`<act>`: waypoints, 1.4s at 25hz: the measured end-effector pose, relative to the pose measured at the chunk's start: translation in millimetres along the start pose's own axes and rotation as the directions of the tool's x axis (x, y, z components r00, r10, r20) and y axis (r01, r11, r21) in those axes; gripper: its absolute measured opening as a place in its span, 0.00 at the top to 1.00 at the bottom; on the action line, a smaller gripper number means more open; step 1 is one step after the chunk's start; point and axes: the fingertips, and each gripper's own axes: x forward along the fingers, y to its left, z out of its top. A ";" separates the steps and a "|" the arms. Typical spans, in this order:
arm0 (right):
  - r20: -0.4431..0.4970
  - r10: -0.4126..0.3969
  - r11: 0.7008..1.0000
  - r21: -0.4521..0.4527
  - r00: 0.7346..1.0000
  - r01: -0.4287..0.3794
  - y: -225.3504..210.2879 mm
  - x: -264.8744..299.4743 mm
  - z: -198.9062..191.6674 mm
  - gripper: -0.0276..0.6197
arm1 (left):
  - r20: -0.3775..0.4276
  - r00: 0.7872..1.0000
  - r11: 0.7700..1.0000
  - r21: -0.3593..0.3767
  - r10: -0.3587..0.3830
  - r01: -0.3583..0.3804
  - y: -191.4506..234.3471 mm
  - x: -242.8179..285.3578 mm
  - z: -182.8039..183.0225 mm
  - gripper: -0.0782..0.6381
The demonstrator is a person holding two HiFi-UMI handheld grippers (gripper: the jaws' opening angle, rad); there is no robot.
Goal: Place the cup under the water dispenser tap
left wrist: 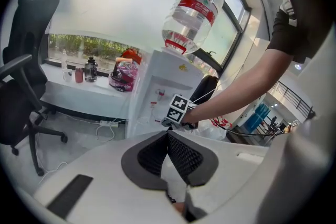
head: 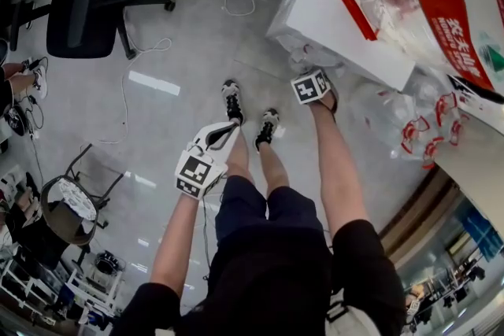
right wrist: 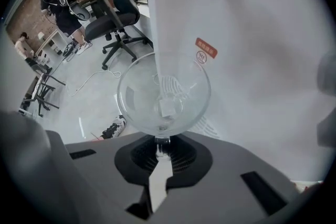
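A clear glass cup (right wrist: pixel 164 94) hangs over the floor, its mouth facing the right gripper view. My right gripper (right wrist: pixel 157 147) is shut on its rim and points down. The cup is close in front of the water dispenser's white front (right wrist: pixel 252 60), which carries a red sticker (right wrist: pixel 206 49). In the head view the right gripper (head: pixel 313 87) is beside the dispenser's base (head: pixel 339 4), and the cup is hidden under its marker cube. The left gripper view shows the dispenser (left wrist: pixel 163 86) with its upturned bottle (left wrist: pixel 191 13) and taps (left wrist: pixel 157 96). My left gripper (left wrist: pixel 168 136) is shut and empty, over the person's left leg (head: pixel 223 134).
A black office chair (head: pixel 87 4) stands at the back left, with cables (head: pixel 126 90) on the floor beside it. Clear plastic bags (head: pixel 394 122) lie to the dispenser's right. A desk with bottles (left wrist: pixel 89 71) runs along the window. People (right wrist: pixel 63 8) stand further off.
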 end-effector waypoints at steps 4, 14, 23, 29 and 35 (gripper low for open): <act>-0.011 -0.002 1.000 -0.002 1.000 0.002 -1.1 12.1 9.6 0.96 | -0.026 0.999 1.000 -0.008 -0.018 0.017 2.2 -0.7 -14.5 0.89; -0.002 -0.004 0.999 0.050 1.000 0.004 -4.7 30.2 23.5 0.96 | -0.051 0.998 0.999 -0.036 -0.036 0.034 6.2 -0.6 -31.4 0.89; -0.014 -0.008 0.998 0.056 1.000 0.009 -5.5 35.7 21.8 0.95 | -0.059 0.998 0.999 -0.034 -0.037 0.035 18.8 -1.3 -30.6 0.89; 0.048 -0.009 0.998 0.063 0.999 0.006 -7.4 33.1 32.3 0.76 | -0.070 0.997 0.999 -0.034 -0.045 0.042 17.9 -2.2 -33.5 0.89; 0.081 -0.024 0.999 0.025 0.996 0.022 -2.8 19.3 31.3 0.67 | -0.076 0.996 0.998 -0.013 -0.056 0.055 11.6 1.3 -28.2 0.89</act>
